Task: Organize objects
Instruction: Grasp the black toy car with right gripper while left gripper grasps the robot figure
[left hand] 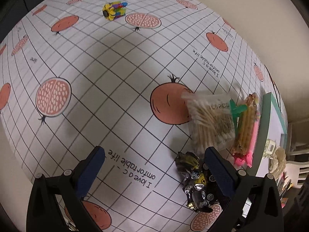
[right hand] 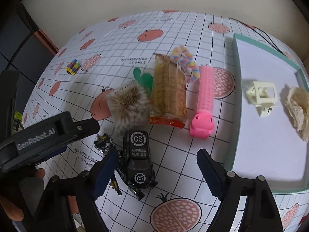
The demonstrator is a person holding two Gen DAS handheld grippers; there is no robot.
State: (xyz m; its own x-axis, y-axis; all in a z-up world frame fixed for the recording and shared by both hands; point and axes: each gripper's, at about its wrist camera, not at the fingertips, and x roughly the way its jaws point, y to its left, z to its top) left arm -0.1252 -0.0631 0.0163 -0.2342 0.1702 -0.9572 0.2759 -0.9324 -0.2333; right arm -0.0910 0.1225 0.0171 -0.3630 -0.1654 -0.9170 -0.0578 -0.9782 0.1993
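Right hand-held gripper [right hand: 157, 171] (jaws apart) hovers beside black toy car [right hand: 139, 159].

A home: pomegranate-print tablecloth [left hand: 119, 73], household odds and ends.
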